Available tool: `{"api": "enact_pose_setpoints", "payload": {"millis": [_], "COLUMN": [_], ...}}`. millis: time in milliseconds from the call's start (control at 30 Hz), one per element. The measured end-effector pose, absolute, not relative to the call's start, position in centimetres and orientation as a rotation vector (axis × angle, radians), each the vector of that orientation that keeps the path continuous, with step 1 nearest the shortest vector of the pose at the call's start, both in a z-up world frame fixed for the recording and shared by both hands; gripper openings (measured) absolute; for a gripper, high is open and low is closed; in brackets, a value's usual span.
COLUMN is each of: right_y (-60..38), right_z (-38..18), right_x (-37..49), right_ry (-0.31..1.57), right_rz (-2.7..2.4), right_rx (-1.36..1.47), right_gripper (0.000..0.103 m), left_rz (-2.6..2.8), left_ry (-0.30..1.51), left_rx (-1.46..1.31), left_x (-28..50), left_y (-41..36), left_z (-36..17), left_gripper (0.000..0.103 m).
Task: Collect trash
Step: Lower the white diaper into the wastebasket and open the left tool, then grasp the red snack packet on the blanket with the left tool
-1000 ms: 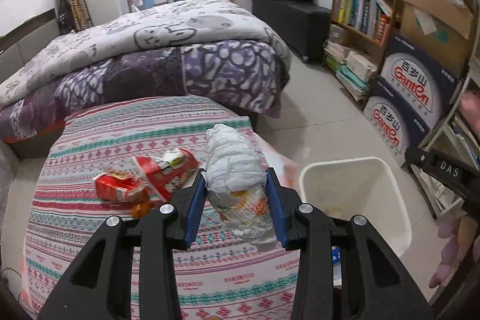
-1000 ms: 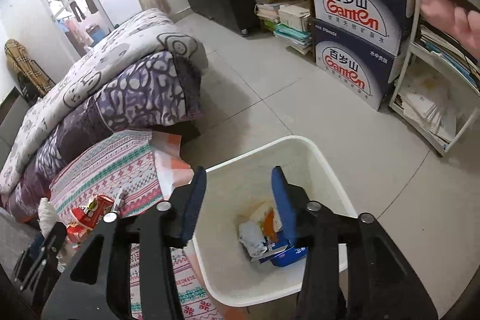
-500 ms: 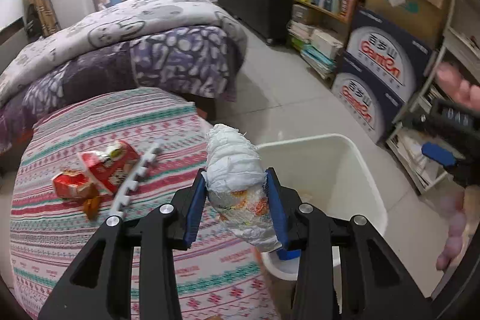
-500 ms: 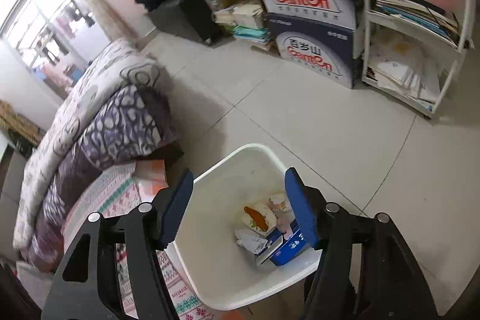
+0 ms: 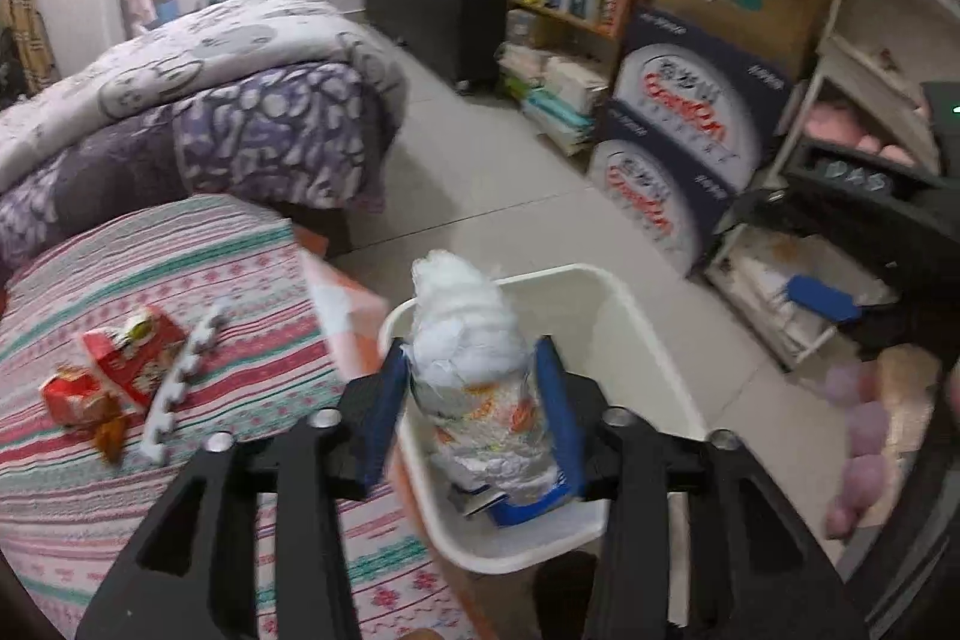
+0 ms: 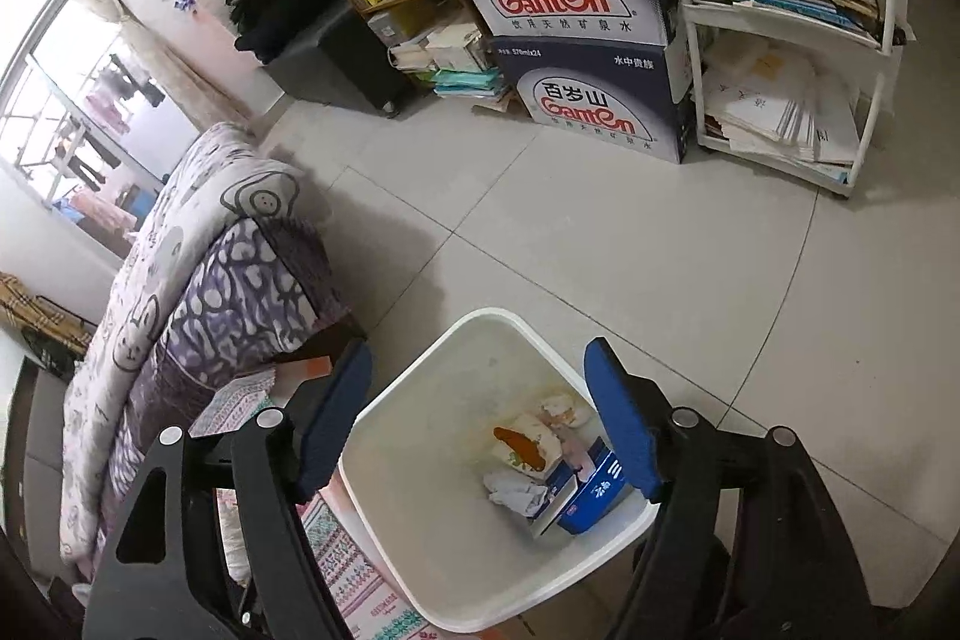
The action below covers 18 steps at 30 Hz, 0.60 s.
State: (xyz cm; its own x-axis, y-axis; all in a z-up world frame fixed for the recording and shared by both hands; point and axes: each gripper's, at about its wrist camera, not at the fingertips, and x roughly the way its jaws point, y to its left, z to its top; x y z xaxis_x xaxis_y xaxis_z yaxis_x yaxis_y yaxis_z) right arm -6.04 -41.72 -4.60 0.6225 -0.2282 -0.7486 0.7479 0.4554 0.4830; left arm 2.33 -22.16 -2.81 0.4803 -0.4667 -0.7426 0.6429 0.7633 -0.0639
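As the left gripper [image 5: 474,421] opens, the crumpled wrapper [image 5: 474,382] sits loose between its jaws; right gripper [image 6: 474,415] wide, empty, bin [image 6: 420,538] below.

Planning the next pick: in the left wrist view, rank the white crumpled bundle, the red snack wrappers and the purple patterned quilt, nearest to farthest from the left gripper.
1. White crumpled bundle, between the jaws of the left gripper, which have just been opening.
2. Red snack wrappers, left, on the striped cloth.
3. Purple patterned quilt, beyond, upper left.

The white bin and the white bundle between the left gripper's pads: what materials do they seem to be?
White square bin: likely plastic, smooth, slightly glossy moulded walls. White crumpled bundle: apparently soft paper or non-woven padding, wrinkled and matte, with a printed lower part.
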Motion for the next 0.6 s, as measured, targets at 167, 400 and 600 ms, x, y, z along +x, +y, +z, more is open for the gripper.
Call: {"api": "enact_pose_setpoints", "payload": {"millis": [167, 400, 600], "right_y": [-41.2, -40.0, -38.5], "right_z": [-4.7, -5.1, -5.9], "right_x": [-5.5, -4.3, -2.9], "right_ry": [0.667, 0.703, 0.76], "right_rz": [-0.657, -0.626, -0.587], "right_rx": [0.911, 0.904, 0.896], "right_gripper": [0.076, 0.085, 0.088], "left_rz": [-0.701, -0.603, -0.469], "left_ry": [0.801, 0.833, 0.858], "left_rx": [0.235, 0.203, 0.242], "left_x": [2.4, 4.6, 7.2], "left_y": [-22.0, -19.8, -17.2], "left_z": [-2.4, -2.5, -3.1], "left_gripper": [0.075, 0.076, 0.079]}}
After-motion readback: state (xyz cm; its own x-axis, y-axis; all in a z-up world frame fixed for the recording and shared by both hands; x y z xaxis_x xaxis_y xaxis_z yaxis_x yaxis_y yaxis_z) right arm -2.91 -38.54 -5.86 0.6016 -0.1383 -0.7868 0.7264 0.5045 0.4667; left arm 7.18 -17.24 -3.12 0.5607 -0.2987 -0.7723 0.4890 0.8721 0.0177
